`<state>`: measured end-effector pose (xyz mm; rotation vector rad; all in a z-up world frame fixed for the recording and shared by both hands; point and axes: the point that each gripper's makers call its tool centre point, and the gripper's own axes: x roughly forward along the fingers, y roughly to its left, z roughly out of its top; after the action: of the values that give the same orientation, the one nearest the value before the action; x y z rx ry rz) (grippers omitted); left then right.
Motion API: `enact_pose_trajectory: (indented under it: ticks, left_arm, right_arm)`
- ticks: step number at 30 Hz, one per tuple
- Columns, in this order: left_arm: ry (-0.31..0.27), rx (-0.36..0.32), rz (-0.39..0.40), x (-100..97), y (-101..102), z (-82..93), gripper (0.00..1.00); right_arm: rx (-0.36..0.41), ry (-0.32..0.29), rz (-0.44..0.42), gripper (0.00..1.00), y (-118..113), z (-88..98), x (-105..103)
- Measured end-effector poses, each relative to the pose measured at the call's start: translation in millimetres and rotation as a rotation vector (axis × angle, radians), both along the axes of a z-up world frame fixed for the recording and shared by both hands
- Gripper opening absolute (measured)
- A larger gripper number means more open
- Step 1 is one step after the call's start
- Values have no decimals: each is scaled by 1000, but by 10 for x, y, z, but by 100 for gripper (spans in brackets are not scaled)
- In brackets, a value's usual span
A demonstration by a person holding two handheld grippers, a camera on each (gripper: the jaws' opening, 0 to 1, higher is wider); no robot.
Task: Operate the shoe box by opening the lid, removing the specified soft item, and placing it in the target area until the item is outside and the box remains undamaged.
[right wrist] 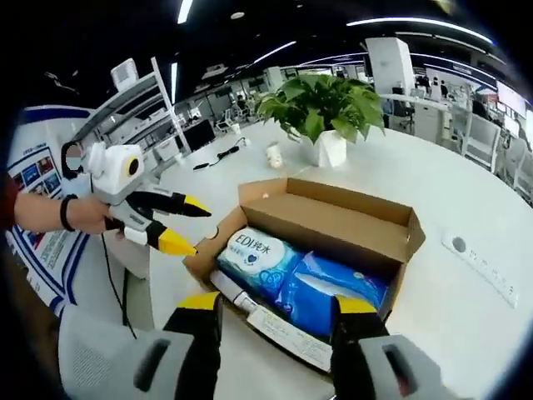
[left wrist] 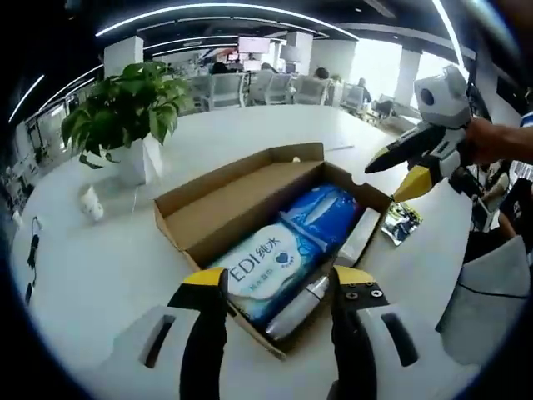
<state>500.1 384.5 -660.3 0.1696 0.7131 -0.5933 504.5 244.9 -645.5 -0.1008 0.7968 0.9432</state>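
Both tongs agape over open shoe box of soft packs.

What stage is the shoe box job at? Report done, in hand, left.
Done: the shoe box lies open, its inside exposed. In hand: nothing gripped; the left gripper and right gripper both hover open over the white-and-blue wipes pack and blue soft pack inside. Left: grip the soft item, lift it out, set it on the white table.
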Motion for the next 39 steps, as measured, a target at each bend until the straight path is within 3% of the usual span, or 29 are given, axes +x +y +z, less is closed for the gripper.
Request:
enact_pose_trajectory:
  ticks: [7,12,17,20,30,37,39]
  left_arm:
    - [15,84,-112,88,-38,-102,52]
    - [30,117,-153,156,-51,-172,54]
    - [65,168,-220,135,-77,-335,56]
    - [74,188,-237,144,-88,-411,57]
    - [95,261,-301,231,-76,-564,58]
    - [110,303,-361,275,-81,-725,58]
    - [120,319,-377,287,-97,-774,59]
  right_arm:
    - [-92,-38,140,52,219,-109,48]
    - [-124,-49,193,52,356,-174,99]
    - [-178,-74,285,55,439,-303,157]
    - [-209,-82,347,56,518,-384,70]
    - [-288,-100,446,56,664,-623,125]
    - [-288,-78,456,56,778,-762,199]
    - [-325,-89,498,56,782,-822,198]
